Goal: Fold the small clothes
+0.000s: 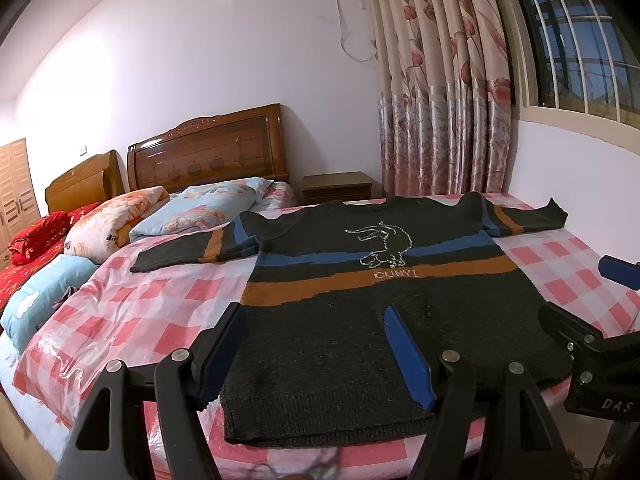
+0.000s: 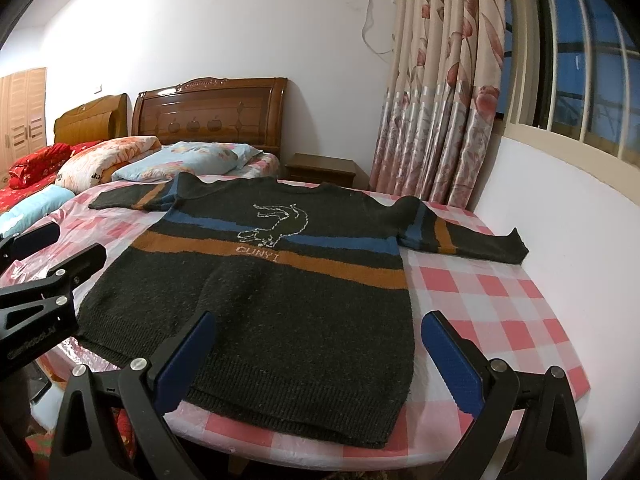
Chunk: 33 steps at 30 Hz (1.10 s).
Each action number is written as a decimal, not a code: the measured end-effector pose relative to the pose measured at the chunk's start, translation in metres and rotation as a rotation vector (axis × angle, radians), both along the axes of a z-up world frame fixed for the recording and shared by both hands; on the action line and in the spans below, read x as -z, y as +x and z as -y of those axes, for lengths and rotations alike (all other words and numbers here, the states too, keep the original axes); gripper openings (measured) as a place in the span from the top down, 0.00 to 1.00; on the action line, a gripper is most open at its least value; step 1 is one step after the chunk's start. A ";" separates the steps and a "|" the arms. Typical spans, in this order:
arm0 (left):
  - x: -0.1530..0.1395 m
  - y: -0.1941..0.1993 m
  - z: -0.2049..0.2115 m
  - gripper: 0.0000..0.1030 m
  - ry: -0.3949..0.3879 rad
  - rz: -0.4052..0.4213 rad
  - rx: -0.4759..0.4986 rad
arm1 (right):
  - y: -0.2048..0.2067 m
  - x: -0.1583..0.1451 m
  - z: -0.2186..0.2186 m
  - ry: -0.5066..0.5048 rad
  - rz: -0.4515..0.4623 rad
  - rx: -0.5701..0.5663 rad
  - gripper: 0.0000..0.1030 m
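Both grippers hover at the near hem of a dark sweater (image 1: 360, 340): the left gripper (image 1: 320, 356) has its jaws wide apart and holds nothing, and the right gripper (image 2: 316, 356) likewise stands wide and empty. Sweater lies flat, front up, sleeves spread to each side, on a pink-and-white checked cover (image 2: 500, 300) over the bed. Pillows (image 1: 200, 208) and a wooden headboard (image 1: 208, 152) sit beyond it, well apart.
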<state>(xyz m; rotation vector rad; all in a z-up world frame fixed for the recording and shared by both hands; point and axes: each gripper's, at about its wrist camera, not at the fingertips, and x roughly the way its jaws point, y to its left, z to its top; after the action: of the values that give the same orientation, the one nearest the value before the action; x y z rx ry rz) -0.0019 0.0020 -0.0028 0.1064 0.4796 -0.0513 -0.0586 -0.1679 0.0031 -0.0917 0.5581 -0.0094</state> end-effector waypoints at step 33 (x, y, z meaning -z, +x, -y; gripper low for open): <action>0.001 -0.002 0.001 0.29 -0.005 -0.009 0.011 | 0.001 0.007 0.003 0.014 -0.015 0.008 0.00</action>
<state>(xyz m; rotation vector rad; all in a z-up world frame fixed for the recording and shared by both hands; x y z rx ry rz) -0.0038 0.0008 -0.0037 0.1037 0.4884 -0.0633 -0.0571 -0.1708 -0.0036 -0.0762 0.5739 -0.0129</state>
